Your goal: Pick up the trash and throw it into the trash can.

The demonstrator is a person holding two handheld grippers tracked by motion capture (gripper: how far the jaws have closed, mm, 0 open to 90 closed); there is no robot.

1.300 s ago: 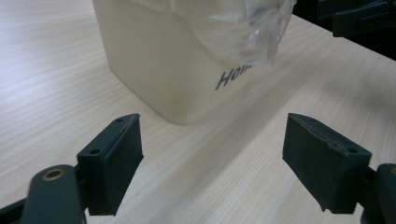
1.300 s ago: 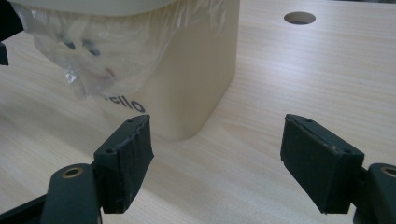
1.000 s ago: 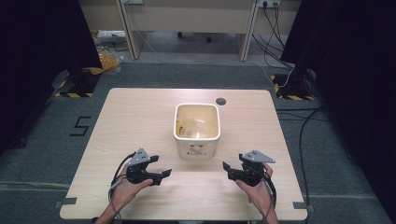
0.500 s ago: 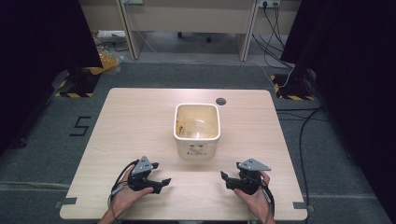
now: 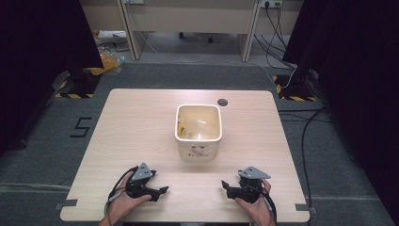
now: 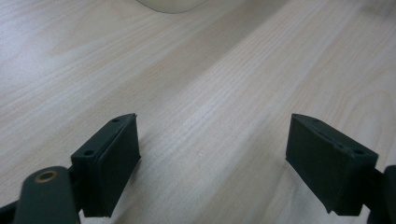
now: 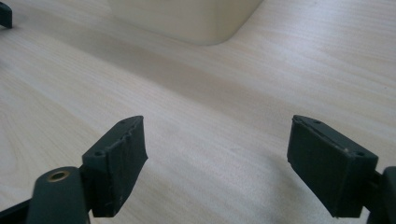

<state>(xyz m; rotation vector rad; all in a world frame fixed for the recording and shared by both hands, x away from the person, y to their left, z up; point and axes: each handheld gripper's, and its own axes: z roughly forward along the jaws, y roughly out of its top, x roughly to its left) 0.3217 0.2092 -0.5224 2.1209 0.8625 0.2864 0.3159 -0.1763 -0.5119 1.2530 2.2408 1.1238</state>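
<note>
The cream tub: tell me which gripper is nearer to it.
Roughly equal; the right gripper looks marginally nearer. It sits below-right of the tub, the left gripper below-left.

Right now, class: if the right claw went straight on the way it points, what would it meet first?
Probably the tub: it stands ahead of the open right claw, slightly left, with bare table between.

Left gripper (image 6: 212, 154): 2 black jaws rise from the bottom edge, standing wide apart with nothing between them, and they have just been opening. Both pads face inward, and the left one shows a brass-coloured rivet at its base. Under and beyond the jaws is bare light wood counter (image 6: 224, 79), grain running diagonally. At the far top edge, left of centre, sits the rounded cream base of a tub (image 6: 170, 4), well apart from the jaws.
</note>
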